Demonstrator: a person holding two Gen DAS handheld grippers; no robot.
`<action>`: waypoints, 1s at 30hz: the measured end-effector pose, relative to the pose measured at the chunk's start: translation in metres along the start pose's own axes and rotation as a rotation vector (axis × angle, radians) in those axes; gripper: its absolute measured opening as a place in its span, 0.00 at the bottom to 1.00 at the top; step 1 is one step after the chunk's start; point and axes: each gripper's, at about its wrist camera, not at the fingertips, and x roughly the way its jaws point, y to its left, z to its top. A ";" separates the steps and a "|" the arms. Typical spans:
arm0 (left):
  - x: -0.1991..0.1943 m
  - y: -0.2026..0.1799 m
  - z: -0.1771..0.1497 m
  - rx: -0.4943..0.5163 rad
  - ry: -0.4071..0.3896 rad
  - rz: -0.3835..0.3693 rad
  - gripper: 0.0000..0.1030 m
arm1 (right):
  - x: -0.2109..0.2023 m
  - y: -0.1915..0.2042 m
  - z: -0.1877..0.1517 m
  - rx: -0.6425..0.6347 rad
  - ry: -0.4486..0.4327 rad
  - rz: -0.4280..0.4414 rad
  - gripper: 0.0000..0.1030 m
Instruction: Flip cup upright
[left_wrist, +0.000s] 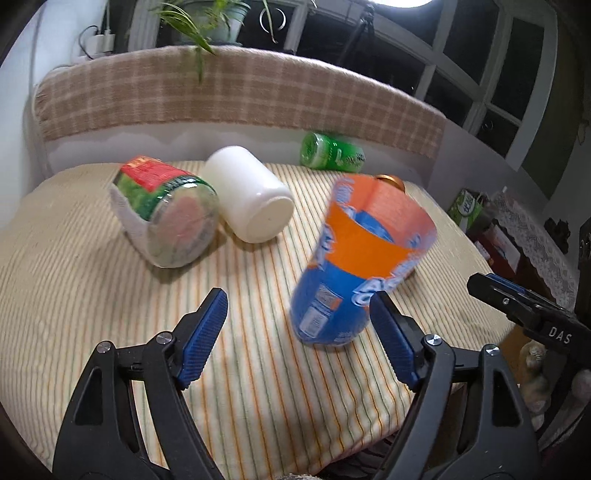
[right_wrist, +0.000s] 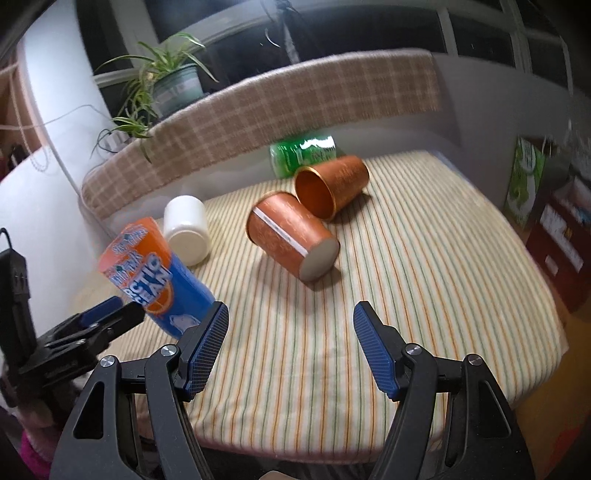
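Note:
A blue and orange cup (left_wrist: 354, 266) stands tilted on the striped tablecloth (left_wrist: 92, 280), mouth up and leaning to the right; it looks blurred. It also shows at the left of the right wrist view (right_wrist: 159, 280). My left gripper (left_wrist: 299, 317) is open, with the cup's base just inside its right finger (left_wrist: 391, 343), not clamped. My right gripper (right_wrist: 290, 343) is open and empty over the cloth, to the right of the cup. The left gripper's finger (right_wrist: 107, 317) shows beside the cup in the right wrist view.
A glass jar (left_wrist: 166, 218), a white jar (left_wrist: 251, 195) and a green can (left_wrist: 328, 151) lie on their sides. Two copper-orange cups (right_wrist: 291, 240) (right_wrist: 332, 188) lie on their sides mid-table. A checked backrest (left_wrist: 236, 92) runs behind. The table edge drops off at front and right.

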 end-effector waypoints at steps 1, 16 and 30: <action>-0.002 0.001 0.000 -0.004 -0.008 0.004 0.79 | 0.000 0.002 0.001 -0.008 -0.005 0.001 0.68; -0.050 0.012 0.000 -0.013 -0.186 0.124 0.79 | -0.013 0.031 0.009 -0.105 -0.144 -0.013 0.75; -0.087 -0.002 0.011 0.025 -0.379 0.233 0.99 | -0.027 0.054 0.006 -0.167 -0.303 -0.081 0.80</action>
